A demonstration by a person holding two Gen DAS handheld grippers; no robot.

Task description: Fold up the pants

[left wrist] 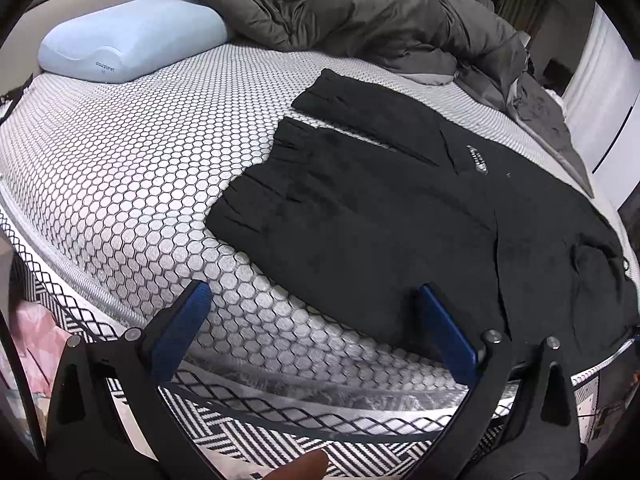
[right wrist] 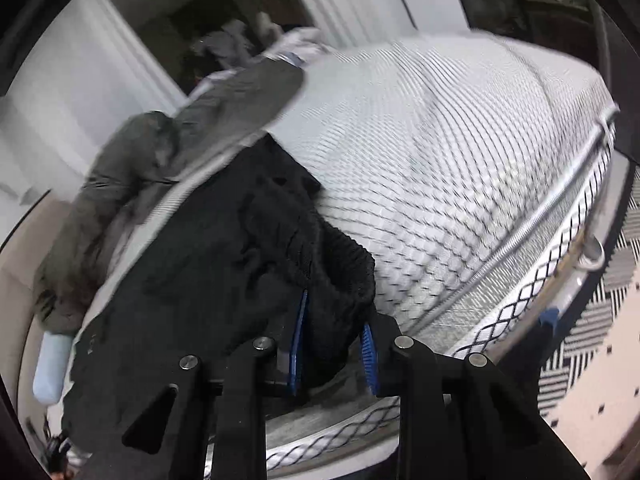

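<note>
the black pants lie spread on the mattress, near its front edge, the two legs stretched side by side toward the blue pillow and the waist end bunched at the corner. in the right wrist view that ribbed waistband is gathered up between the blue pads of the right claw, which stands narrow and looks pinched on the cloth. the left claw stands wide and empty, hovering over the bed's edge with one finger just above the hem side of the near leg.

the risk, as i judge it, is a thin grip: if the right claw caught only one layer of the waistband, a lift would drag the pants askew or let them slip out. the left claw, if it shuts too near the edge, may grab the mattress cover along with the cloth. the grey duvet sits close behind the far leg, so a wide swing could snag it.
</note>
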